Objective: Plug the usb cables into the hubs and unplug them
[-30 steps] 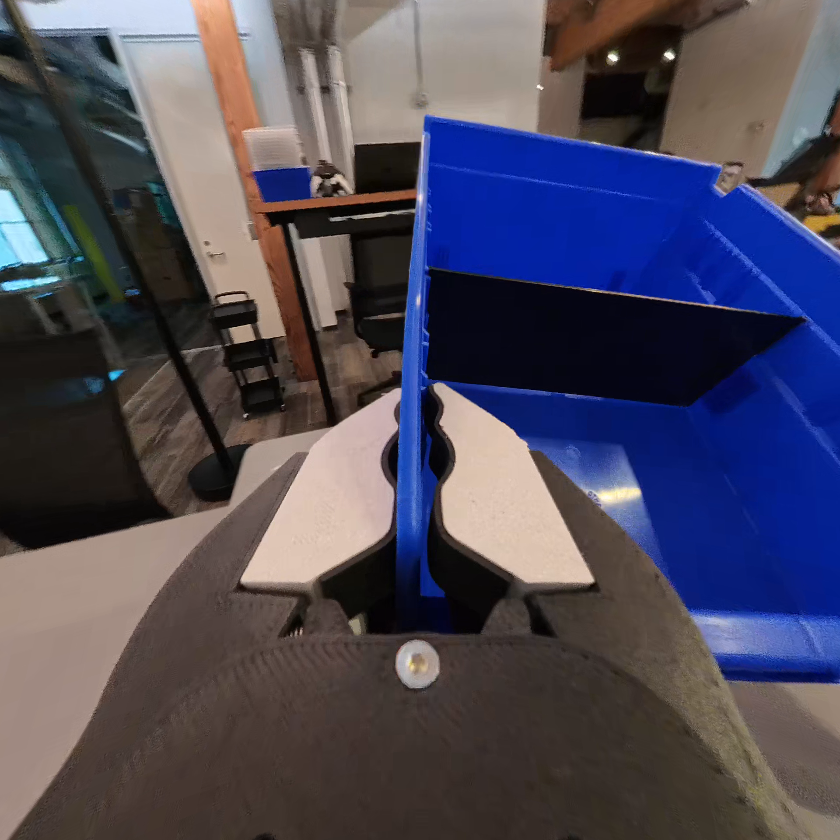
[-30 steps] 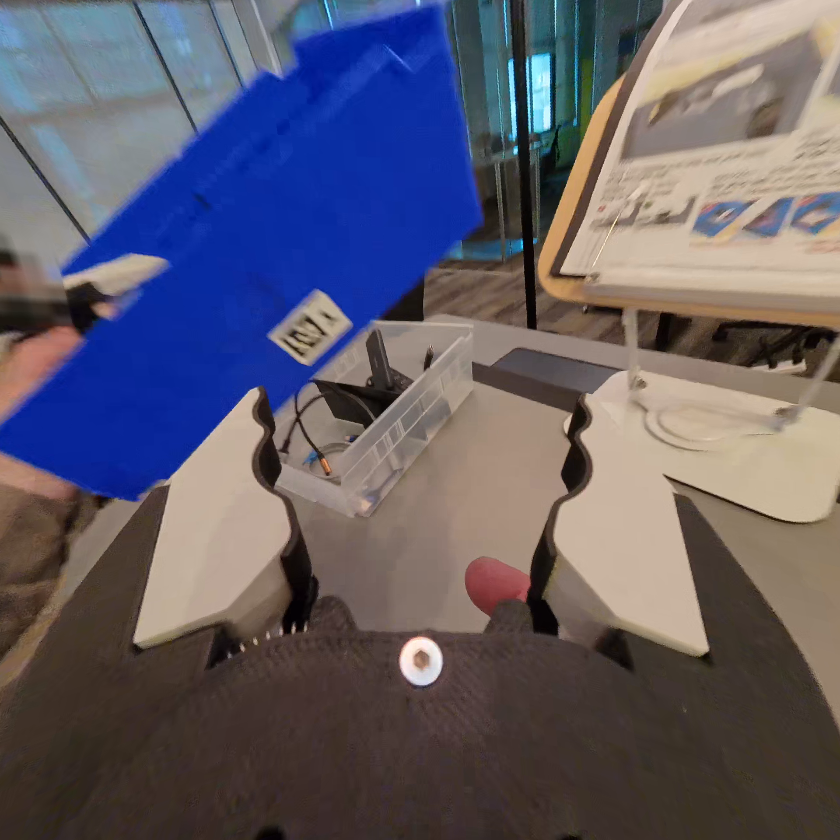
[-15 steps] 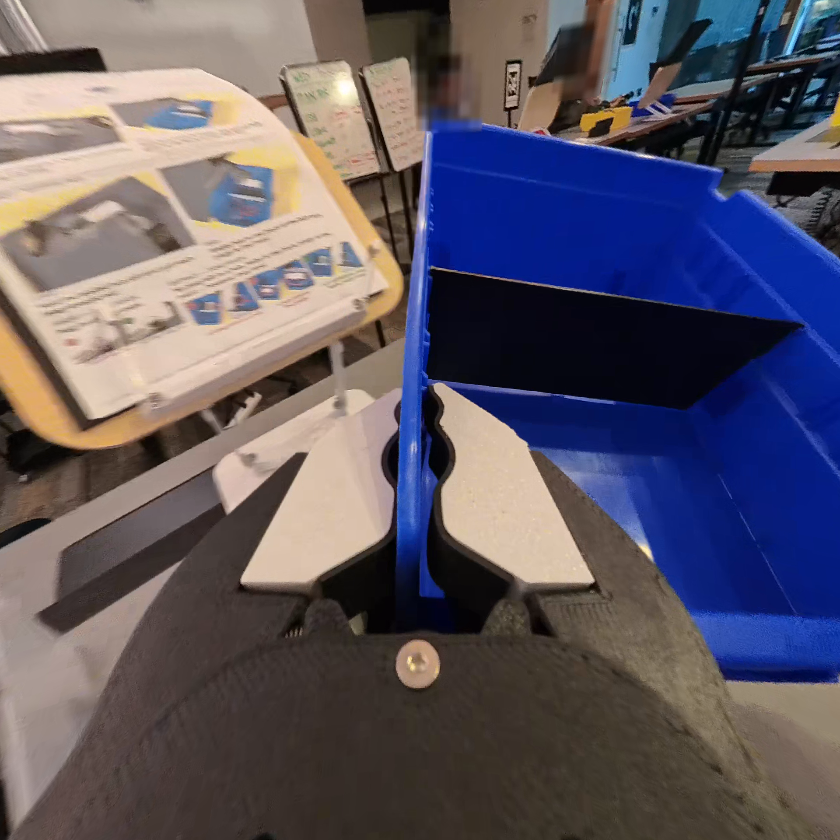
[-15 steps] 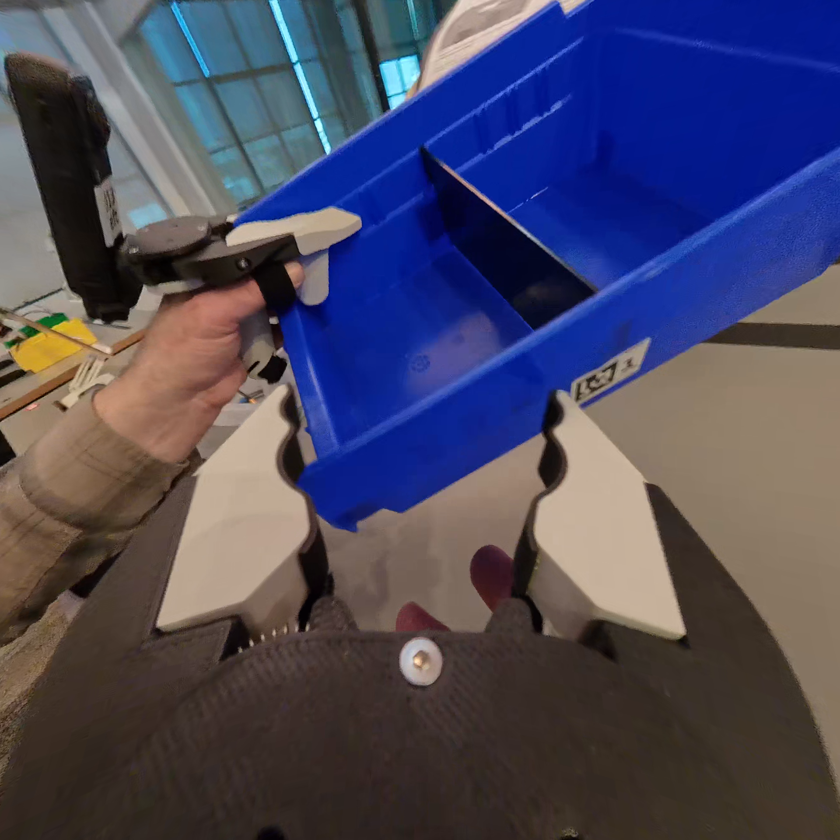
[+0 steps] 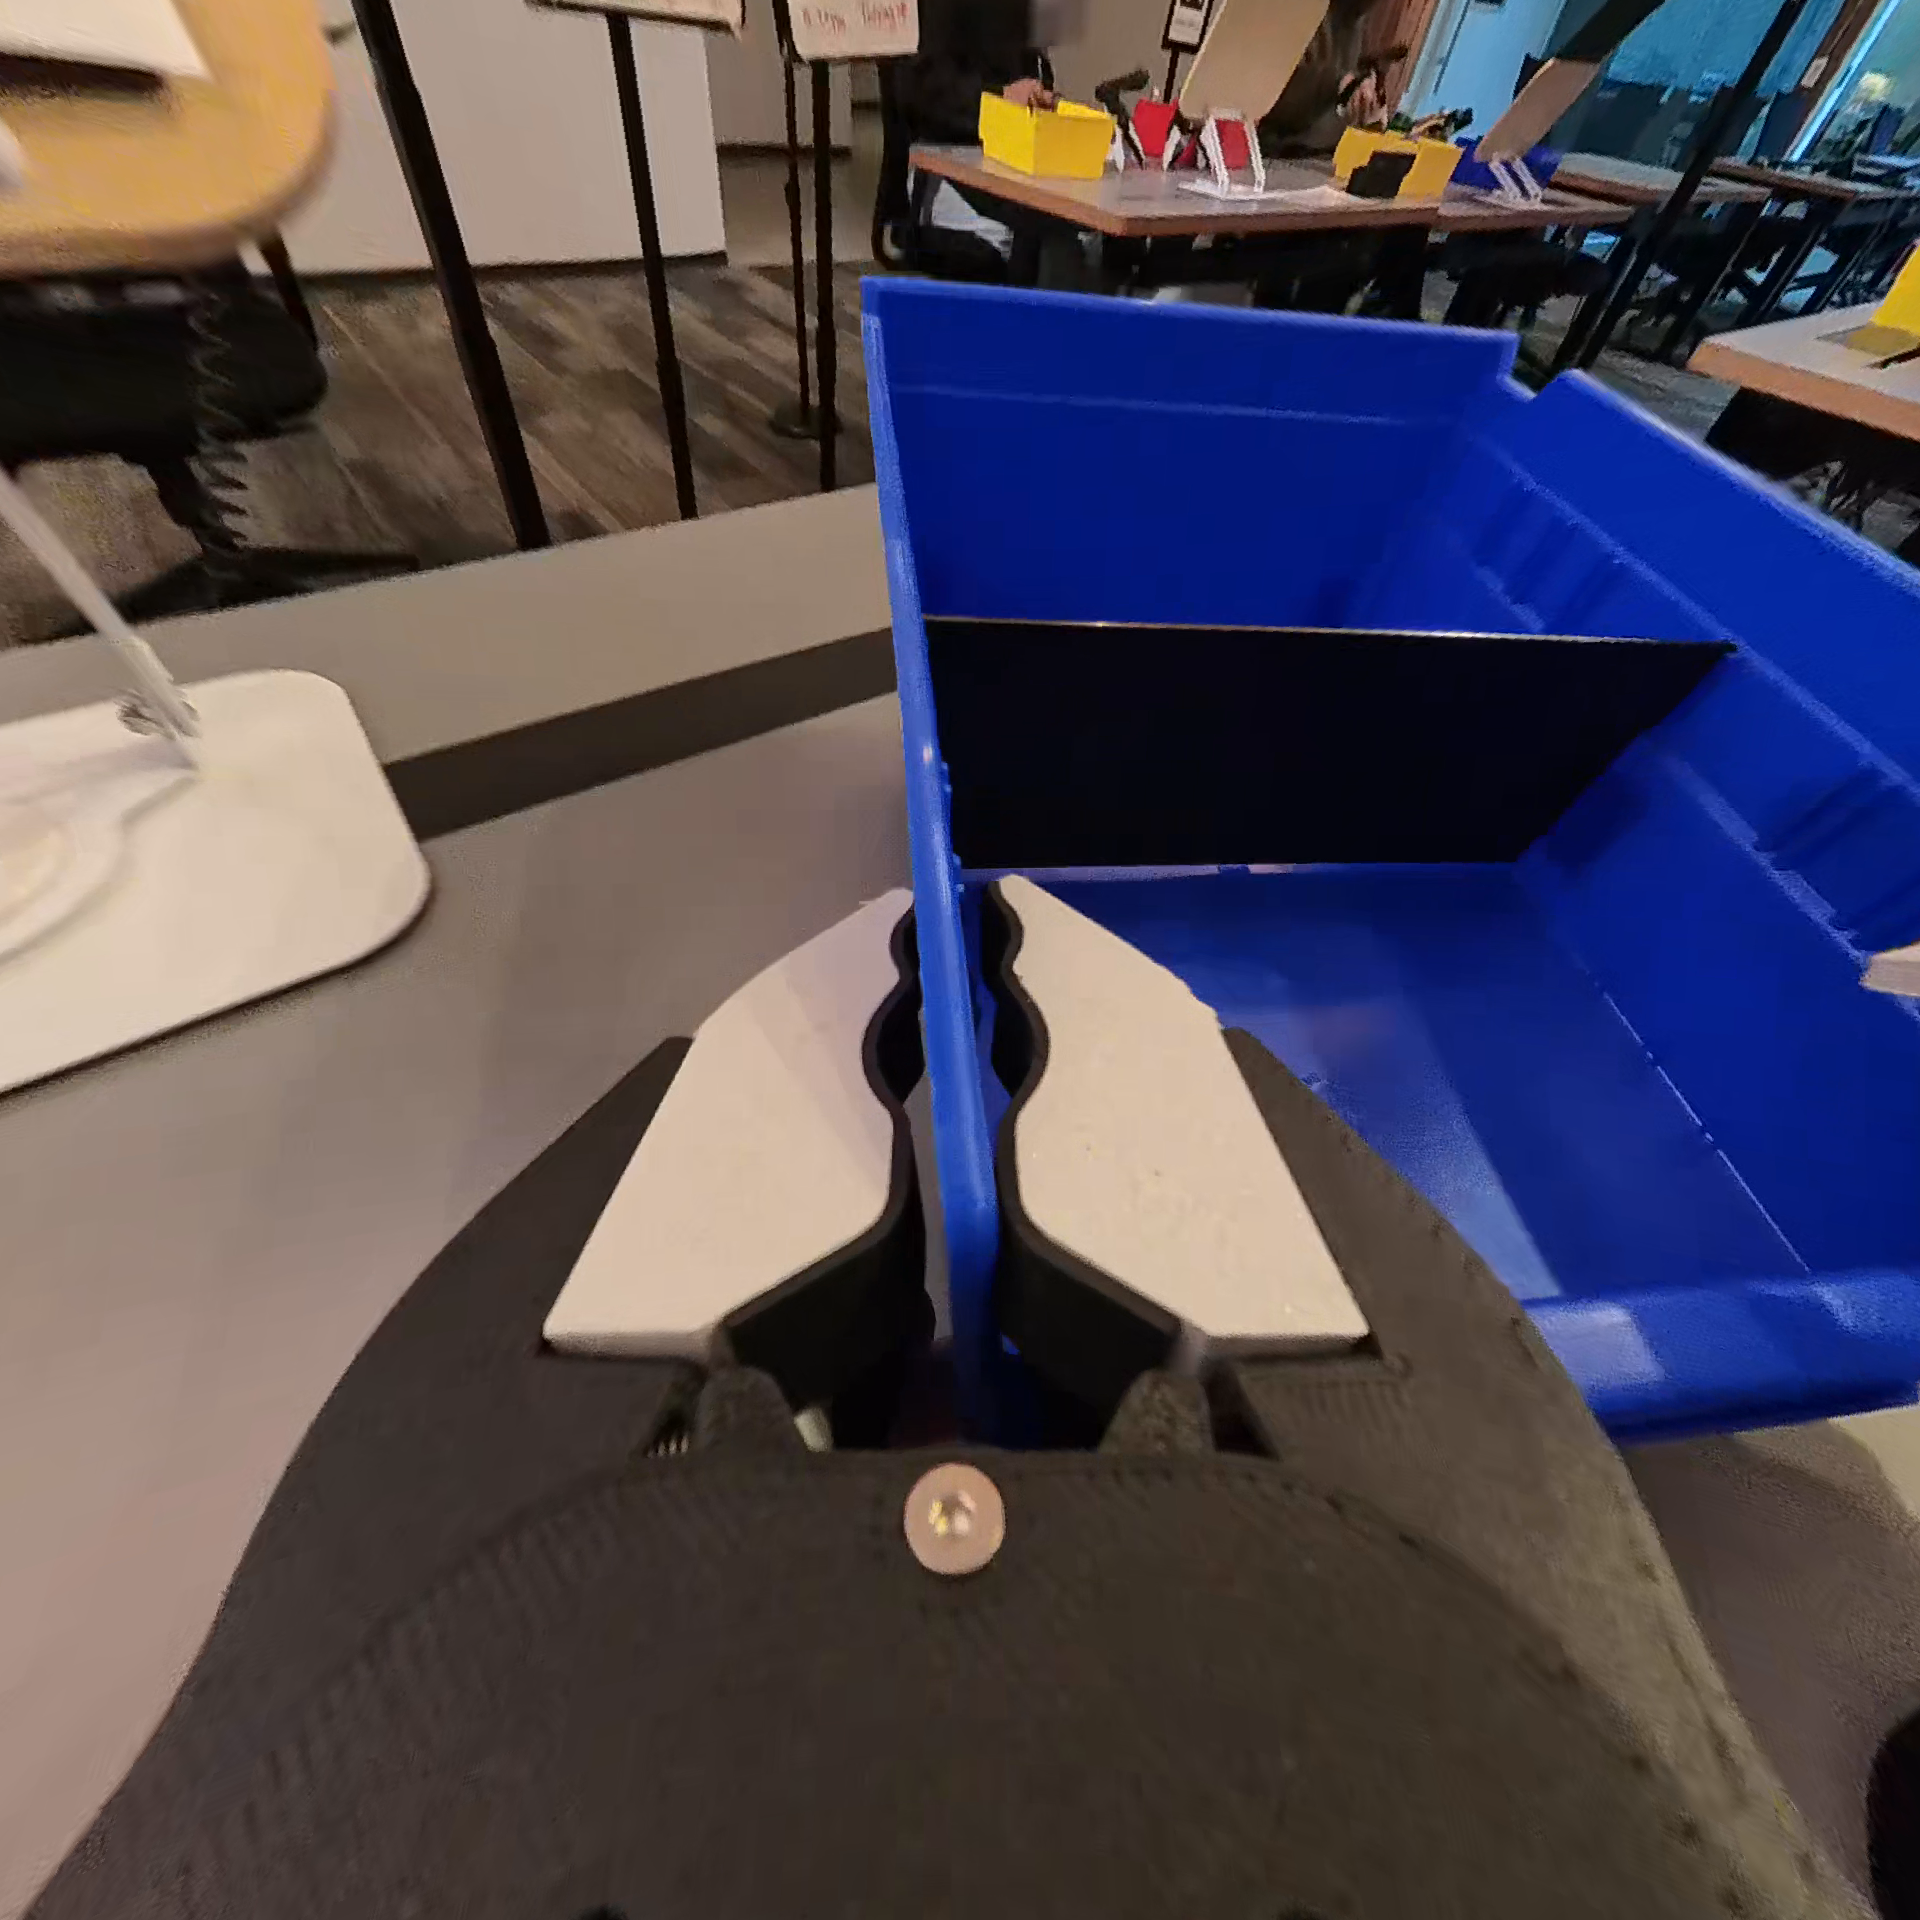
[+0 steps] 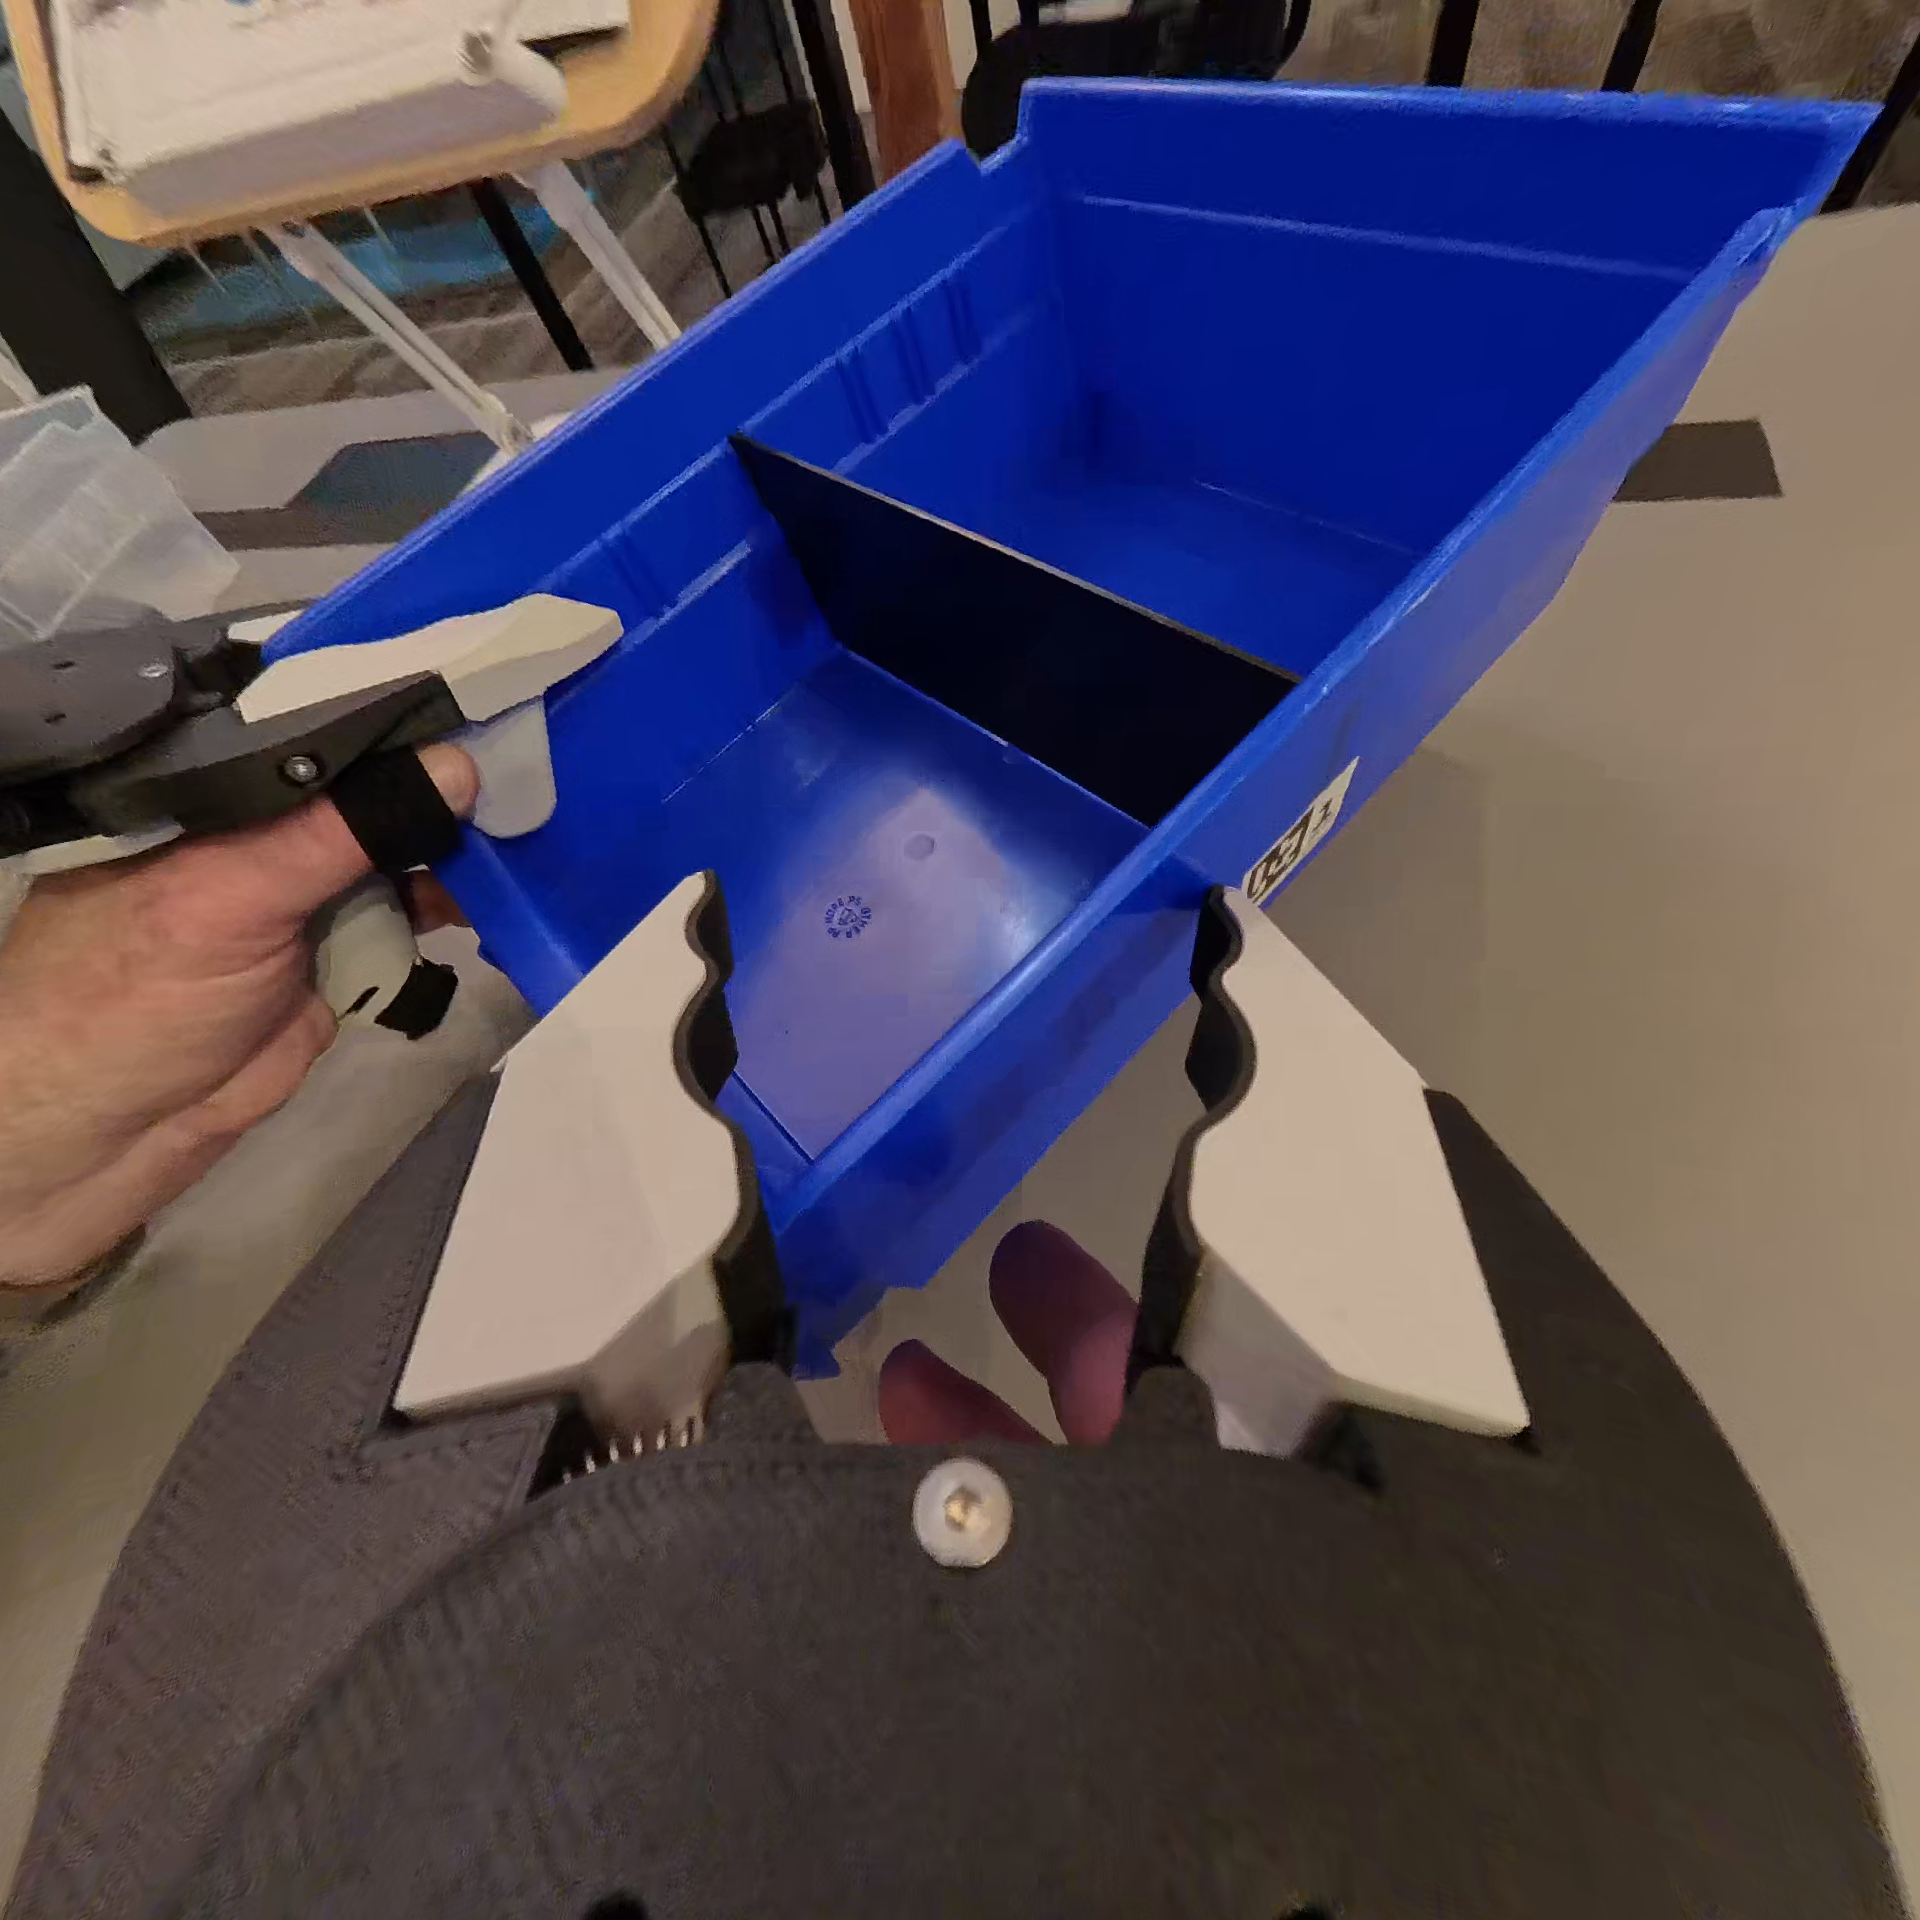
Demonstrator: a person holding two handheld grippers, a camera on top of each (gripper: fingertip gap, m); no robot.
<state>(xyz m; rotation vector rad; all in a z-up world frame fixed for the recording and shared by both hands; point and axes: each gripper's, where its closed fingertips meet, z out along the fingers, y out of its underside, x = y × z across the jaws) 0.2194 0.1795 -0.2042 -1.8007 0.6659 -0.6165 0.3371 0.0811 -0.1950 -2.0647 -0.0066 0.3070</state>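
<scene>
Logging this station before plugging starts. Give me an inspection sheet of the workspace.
Surface: grey table, dark tape strip.
Job's things: no hubs seen; blue bin with black divider, both compartments empty.
Clutter: clear plastic box, white stand base.
Grippers: left gripper clamped on bin wall; right gripper open at bin corner.
Cables: nothing seen.
Surroundings: other tables, yellow bins.

Blue bin (image 6: 1195, 343): glossy moulded plastic; black divider (image 5: 1247, 748), smooth, matt. Left gripper (image 5: 951, 914): matt, grainy pale fingers (image 5: 1143, 1132), rough layered black body. Table (image 5: 260, 1195): smooth matt grey.
</scene>
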